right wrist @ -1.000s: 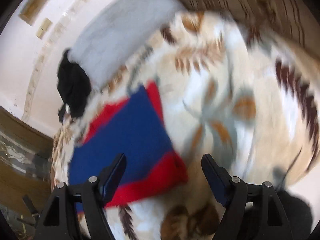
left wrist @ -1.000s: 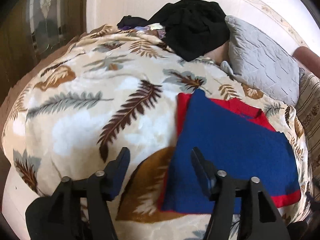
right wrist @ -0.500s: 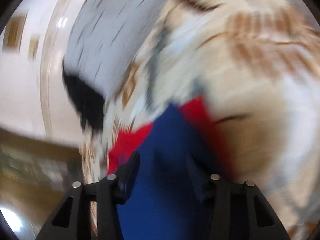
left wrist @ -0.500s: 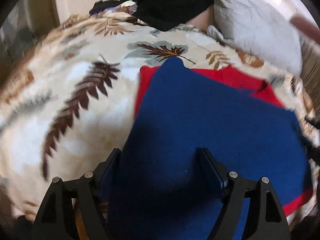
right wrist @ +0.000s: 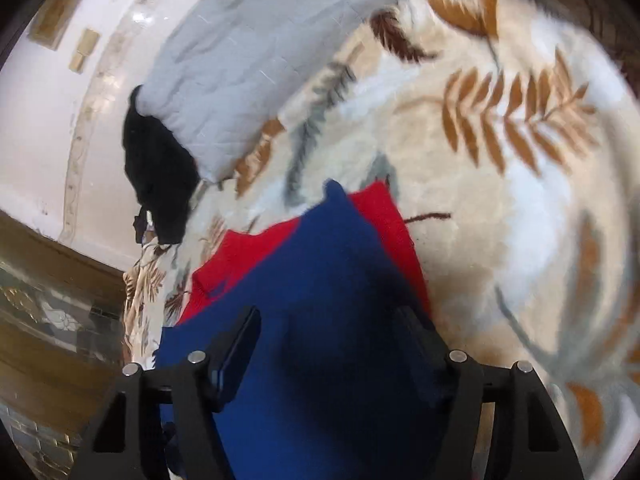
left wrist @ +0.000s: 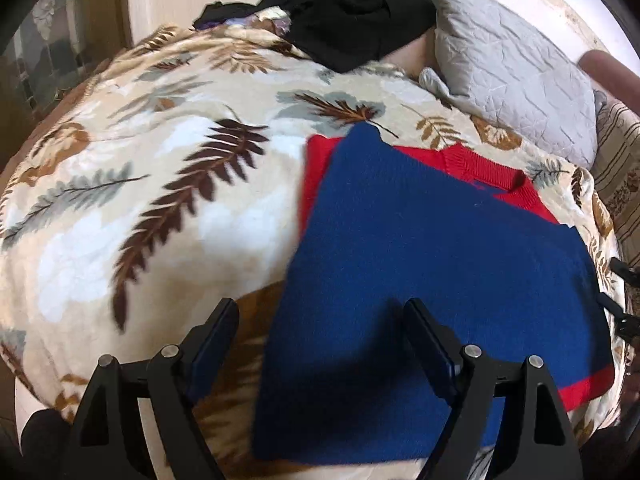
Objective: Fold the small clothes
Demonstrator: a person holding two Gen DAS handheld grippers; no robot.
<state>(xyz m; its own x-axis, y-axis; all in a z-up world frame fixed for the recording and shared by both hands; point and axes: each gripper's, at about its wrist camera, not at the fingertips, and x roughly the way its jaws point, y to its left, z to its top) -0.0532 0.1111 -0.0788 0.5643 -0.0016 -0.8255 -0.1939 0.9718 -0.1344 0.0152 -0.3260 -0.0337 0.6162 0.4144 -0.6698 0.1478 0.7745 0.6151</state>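
Sweater (left wrist: 432, 248): blue and red knit, folded flat on the bed, right of centre in the left wrist view; blue panel on top, red showing along the far edge, at the far left corner and as a band at the near right edge; red ribbed collar at the far side.
Sweater, right wrist view (right wrist: 320, 320): fills the near centre, blue over red, red edge along its right and far left sides.
Left hand-held gripper (left wrist: 318, 330): jaws set wide, nothing between them; right finger over the blue panel, left finger over the blanket, the garment's left edge running between the two; contact with the cloth not discernible.
Right hand-held gripper (right wrist: 328, 334): jaws wide apart, both fingers above the blue panel, nothing pinched; view blurred.
Blanket (left wrist: 160, 184): cream with brown, tan and grey leaf print, spread over the bed beneath the sweater.
Pillow (left wrist: 516, 84): grey quilted, far right, well apart from the sweater.
Black clothing (left wrist: 352, 12): heaped at the far edge, just left of the pillow.
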